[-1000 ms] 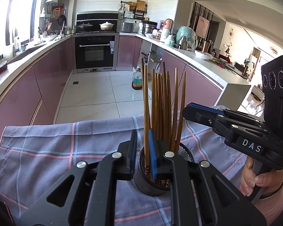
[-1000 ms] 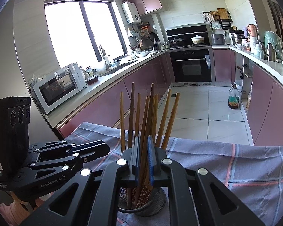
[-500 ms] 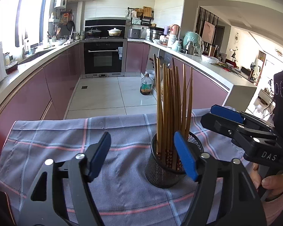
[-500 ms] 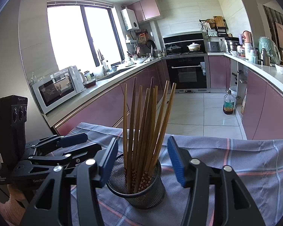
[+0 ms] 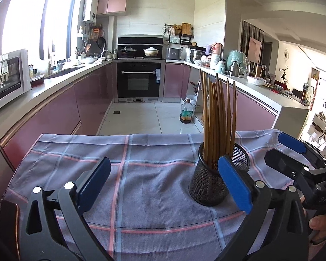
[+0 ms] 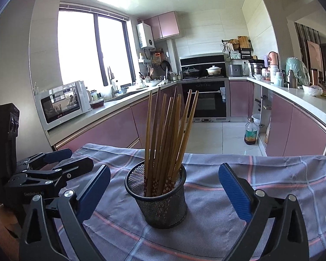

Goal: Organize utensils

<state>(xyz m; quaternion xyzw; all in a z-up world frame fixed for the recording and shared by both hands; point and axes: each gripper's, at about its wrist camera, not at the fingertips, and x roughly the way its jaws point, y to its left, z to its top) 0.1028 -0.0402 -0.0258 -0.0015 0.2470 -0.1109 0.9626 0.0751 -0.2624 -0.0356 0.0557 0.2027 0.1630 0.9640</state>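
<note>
The left hand-held gripper [image 5: 164, 181] is held wide apart with nothing in it. Next over, the chopsticks [image 6: 167, 139] are stood in a black mesh cup [image 6: 160, 198] on the checked tabletop cloth [image 6: 271, 187]. The right hand-held gripper [image 6: 163, 192] is spread wide too, cup framed between its jaws, untouched.

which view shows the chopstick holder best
The right wrist view: the mesh holder sits centered between the open fingers, rim and whole wall visible. In the left wrist view the holder sits right of center, its right side hidden behind a blue finger pad.
</note>
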